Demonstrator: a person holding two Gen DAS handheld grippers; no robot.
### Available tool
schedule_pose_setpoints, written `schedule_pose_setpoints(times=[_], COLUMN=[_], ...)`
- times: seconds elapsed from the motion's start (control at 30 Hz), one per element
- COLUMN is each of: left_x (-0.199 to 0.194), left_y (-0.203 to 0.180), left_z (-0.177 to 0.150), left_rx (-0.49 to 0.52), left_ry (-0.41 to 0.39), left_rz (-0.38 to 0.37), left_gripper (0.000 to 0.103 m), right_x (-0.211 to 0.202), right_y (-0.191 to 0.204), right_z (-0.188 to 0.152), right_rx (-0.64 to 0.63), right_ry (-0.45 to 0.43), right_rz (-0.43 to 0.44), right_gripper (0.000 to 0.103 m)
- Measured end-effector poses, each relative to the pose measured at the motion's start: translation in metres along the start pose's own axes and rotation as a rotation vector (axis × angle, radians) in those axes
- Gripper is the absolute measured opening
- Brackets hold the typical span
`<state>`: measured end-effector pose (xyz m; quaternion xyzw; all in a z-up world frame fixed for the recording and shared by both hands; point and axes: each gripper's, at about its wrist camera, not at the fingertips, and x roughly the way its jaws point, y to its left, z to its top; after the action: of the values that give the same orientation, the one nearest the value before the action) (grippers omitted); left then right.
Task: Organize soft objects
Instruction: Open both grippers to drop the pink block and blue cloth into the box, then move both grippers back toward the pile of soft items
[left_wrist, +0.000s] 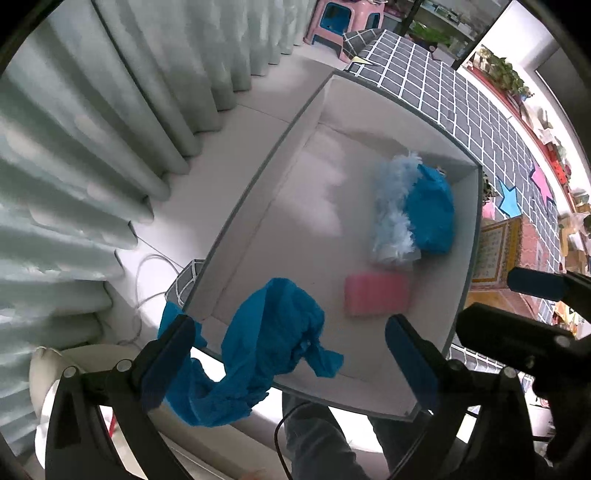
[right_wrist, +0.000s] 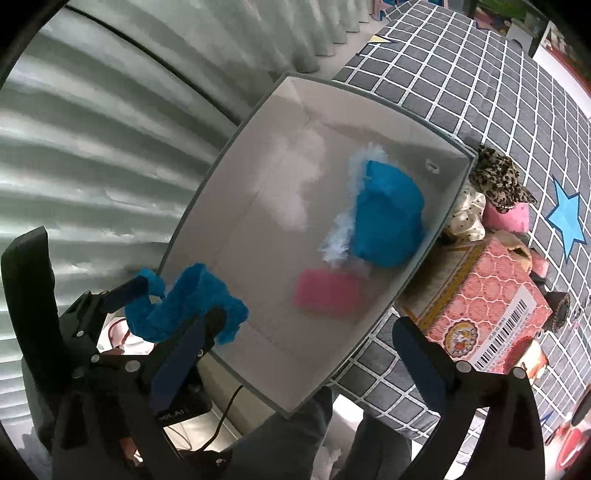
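Your left gripper (left_wrist: 291, 354) stands wide apart, blue cloth (left_wrist: 258, 354) draped over the grey box rim (left_wrist: 236, 218) between its jaws, unpinched. Right gripper (right_wrist: 306, 354) gapes too (empty). Beside it, the pink carton's (right_wrist: 491, 295) barcode label is unreadable.
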<state>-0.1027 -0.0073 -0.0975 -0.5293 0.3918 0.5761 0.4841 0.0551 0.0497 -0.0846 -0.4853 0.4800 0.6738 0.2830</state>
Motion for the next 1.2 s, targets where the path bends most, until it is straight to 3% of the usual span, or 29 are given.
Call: schedule_pose_setpoints(times=[0.4, 0.73, 0.93, 1.2], left_x=[-0.007, -0.021, -0.035, -0.039], left_y=[-0.007, -0.030, -0.068, -0.130], left_z=[0.004, 0.016, 0.031, 0.050], left_rx=[0.010, 0.055, 0.124, 0.220], left_ry=[0.006, -0.008, -0.033, -0.022], left_rz=[0.034, 0.004, -0.039, -0.082], left_gripper=[0.103, 0.103, 0.103, 0.103], right_x=[-0.012, -0.038, -0.073, -0.092], right_y=[0.000, -0.023, -0.074, -0.184], right_z=[-0.002, -0.006, -0.010, -0.017], right_rx=[-0.017, 0.040, 0.149, 0.379], right_ry=[-0.029, -0.093, -0.163, -0.193], right_rz=[0.007, 0.021, 0.022, -0.061], right_gripper=[0.102, 0.102, 0.102, 0.102])
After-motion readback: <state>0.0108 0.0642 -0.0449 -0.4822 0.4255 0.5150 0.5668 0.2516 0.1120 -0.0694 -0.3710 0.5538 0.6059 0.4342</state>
